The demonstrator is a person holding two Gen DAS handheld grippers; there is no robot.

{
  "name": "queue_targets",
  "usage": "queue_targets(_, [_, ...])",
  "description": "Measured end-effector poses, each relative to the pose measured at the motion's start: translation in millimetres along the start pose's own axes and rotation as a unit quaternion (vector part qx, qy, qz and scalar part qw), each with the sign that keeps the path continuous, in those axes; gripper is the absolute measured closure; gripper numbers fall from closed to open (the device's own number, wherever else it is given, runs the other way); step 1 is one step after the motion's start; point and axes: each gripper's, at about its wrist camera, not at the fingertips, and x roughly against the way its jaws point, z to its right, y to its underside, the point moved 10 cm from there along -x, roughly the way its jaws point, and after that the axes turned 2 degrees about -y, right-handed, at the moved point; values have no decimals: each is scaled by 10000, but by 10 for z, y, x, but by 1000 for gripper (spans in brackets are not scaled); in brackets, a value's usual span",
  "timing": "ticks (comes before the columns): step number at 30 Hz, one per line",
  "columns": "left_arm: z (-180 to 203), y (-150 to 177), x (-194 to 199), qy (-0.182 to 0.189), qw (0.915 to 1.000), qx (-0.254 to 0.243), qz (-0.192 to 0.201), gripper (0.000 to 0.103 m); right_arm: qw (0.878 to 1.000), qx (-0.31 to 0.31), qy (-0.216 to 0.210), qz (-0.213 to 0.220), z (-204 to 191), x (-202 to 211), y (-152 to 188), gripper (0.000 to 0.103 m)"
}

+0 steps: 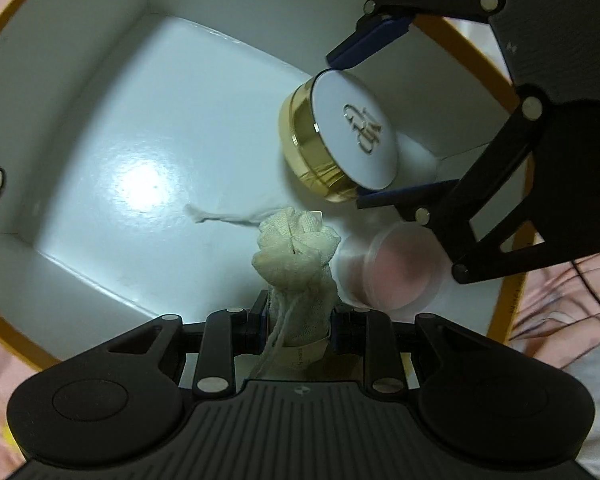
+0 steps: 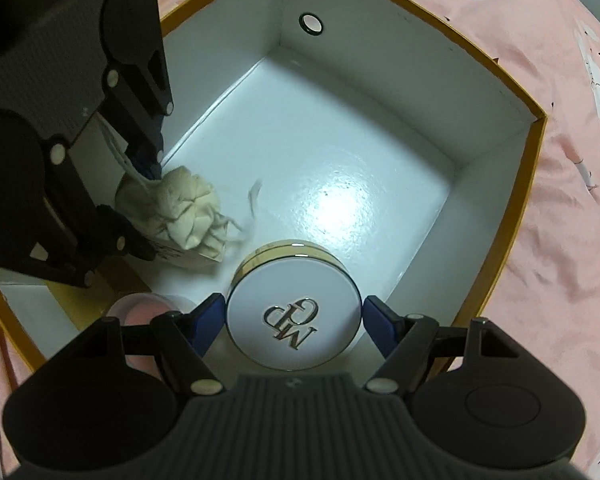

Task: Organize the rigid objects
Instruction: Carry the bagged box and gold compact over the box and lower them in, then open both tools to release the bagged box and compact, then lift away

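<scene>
Right now my left claw (image 1: 298, 320) is clamped on a cream mesh pouch (image 1: 296, 264), its gathered top pointing forward over the floor of the white box (image 1: 100, 128), drawstrings trailing loose. Whether the pouch touches the floor I cannot tell. My right claw (image 2: 294, 318) straddles the gold jar (image 2: 294, 312), the one with a white lid and a monogram. Its blue fingers (image 2: 210, 318) stand on either side of the lid; the right one shows a clear gap, so this claw is spread and not squeezing. From the left wrist camera the jar looks tilted near the box wall, with the right claw's fingers at its two ends. Just beside the pouch lies a small clear container (image 1: 396, 272) with something pink inside, blurred. Around the yellow-rimmed box spreads pink cloth (image 2: 560, 240).
</scene>
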Motion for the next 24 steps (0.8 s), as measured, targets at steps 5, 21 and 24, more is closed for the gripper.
queue_targets(5, [-49,16,-27,-34,10000,-24,-55,65,9999,120,-50,-19,-14,-10,39,29])
queue_targets(21, [-115,95,323,-1193,9886,-287,872,66,9998,159,-82,-1,-108,-145,-164,29])
queue_targets(24, [-207,24,390,-1448,9842,-177,1001,68,9999,14,-122,-101,-140,-168,-178,29])
